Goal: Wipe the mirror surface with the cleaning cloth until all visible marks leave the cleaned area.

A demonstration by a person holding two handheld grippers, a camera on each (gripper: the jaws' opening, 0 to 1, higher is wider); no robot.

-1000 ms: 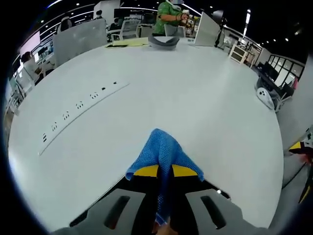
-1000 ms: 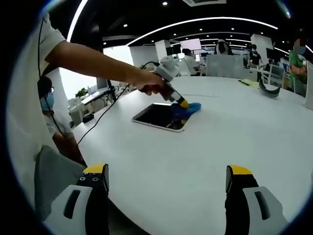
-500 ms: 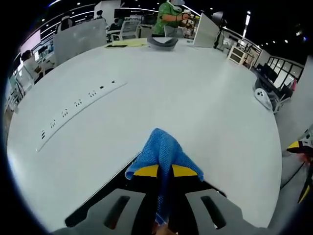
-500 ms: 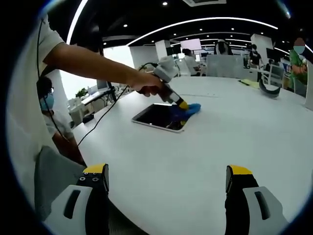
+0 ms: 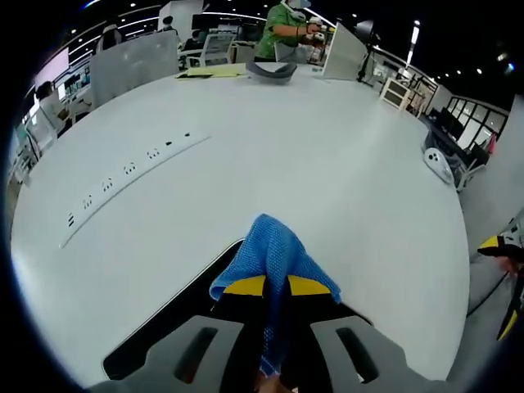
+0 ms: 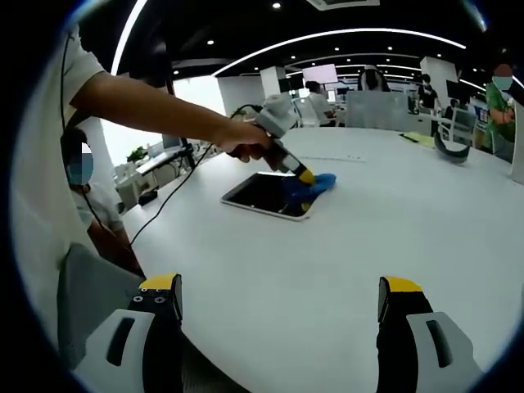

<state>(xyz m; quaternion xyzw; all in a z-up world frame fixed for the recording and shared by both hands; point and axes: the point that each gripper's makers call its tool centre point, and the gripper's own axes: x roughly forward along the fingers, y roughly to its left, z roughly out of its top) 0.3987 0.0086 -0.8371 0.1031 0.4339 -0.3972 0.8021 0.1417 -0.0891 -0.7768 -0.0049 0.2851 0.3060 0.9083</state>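
I see a broad white table (image 5: 344, 188) with a long strip of power sockets (image 5: 131, 172) set flush into its top. At the far end lies a grey curved object (image 5: 271, 70), with yellow papers (image 5: 211, 72) beside it and a person in a green top (image 5: 288, 29) standing behind. A grey partition panel (image 5: 133, 64) stands at the table's far left edge. Off the right edge, a white device (image 5: 443, 162) sits on the floor. A black cable (image 6: 168, 201) trails across the tabletop.

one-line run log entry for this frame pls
phase: wiping | left tongs: shut on blue cloth, at mirror far edge | right tongs: open, idle above white table
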